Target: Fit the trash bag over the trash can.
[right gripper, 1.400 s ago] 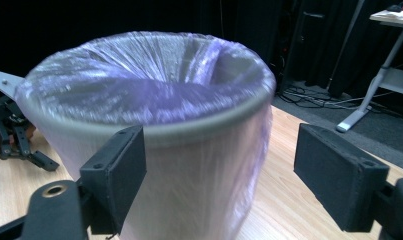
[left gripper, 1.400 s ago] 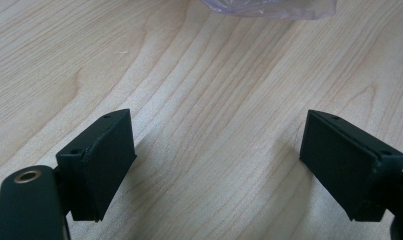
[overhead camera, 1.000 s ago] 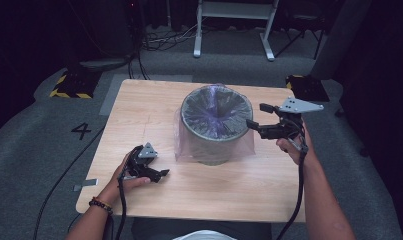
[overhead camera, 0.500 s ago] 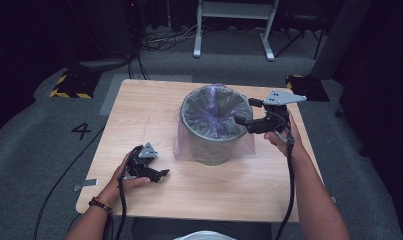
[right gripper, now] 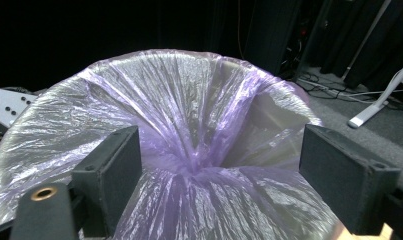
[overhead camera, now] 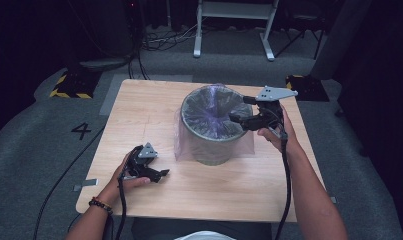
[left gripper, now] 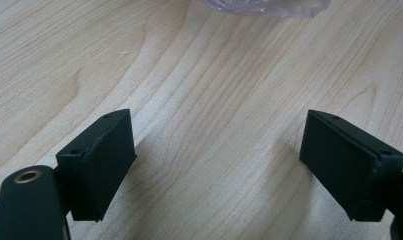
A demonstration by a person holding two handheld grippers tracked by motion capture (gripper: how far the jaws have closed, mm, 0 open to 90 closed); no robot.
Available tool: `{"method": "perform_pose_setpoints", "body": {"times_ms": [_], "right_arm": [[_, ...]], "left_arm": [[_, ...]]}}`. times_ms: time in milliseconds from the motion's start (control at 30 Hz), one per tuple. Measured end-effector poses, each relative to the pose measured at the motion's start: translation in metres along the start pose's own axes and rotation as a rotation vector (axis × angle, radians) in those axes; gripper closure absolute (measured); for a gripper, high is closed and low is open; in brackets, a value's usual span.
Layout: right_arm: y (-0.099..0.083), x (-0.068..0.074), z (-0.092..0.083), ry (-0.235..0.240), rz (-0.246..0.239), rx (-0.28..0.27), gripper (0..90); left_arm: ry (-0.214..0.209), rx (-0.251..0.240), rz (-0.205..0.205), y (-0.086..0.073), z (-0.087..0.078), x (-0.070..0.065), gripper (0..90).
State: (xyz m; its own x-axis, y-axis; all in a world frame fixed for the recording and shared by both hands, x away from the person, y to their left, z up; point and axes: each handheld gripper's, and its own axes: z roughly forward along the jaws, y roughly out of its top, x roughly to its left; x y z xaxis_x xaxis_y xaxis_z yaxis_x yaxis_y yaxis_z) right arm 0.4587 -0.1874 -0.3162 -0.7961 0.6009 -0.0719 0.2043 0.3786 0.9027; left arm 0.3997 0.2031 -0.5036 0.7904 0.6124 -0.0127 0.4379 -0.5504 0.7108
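Since 1.0 s ago the right gripper (overhead camera: 237, 118) has slid left over the bin's rim, jaws wide and empty above the purple bag (right gripper: 189, 150) lining the bin (overhead camera: 211, 150) mid-table, while nearer, the left gripper (overhead camera: 159, 175) rests wide open on the table (overhead camera: 139, 110).

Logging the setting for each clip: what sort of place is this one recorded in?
Probably a lab or studio recording bay, not a home. A small wooden table stands on grey carpet bearing a number 4, with hazard-striped blocks, loose cables and dark drapes around. On the table stands a bin lined with a purple bag.
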Motion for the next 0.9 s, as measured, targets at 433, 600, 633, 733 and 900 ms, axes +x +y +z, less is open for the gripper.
{"method": "perform_pose_setpoints", "body": {"times_ms": [433,600,633,733,900], "right_arm": [[0.005,0.002,0.016,0.021,-0.004,0.058,20.1],[0.008,0.003,0.021,0.038,-0.002,0.077,20.8],[0.008,0.003,0.022,0.04,-0.003,0.08,20.8],[0.009,0.003,0.024,0.038,-0.005,0.083,20.6],[0.011,0.006,0.03,0.044,-0.017,0.109,19.9]], "left_arm": [[0.0,-0.001,-0.001,0.0,0.0,0.0,14.2],[0.0,0.0,0.0,0.0,0.0,0.0,14.2],[0.0,-0.001,-0.001,0.0,0.0,0.0,14.2],[0.0,0.0,0.0,0.0,0.0,0.0,14.2],[0.0,0.0,0.0,0.0,0.0,0.0,14.2]]}}
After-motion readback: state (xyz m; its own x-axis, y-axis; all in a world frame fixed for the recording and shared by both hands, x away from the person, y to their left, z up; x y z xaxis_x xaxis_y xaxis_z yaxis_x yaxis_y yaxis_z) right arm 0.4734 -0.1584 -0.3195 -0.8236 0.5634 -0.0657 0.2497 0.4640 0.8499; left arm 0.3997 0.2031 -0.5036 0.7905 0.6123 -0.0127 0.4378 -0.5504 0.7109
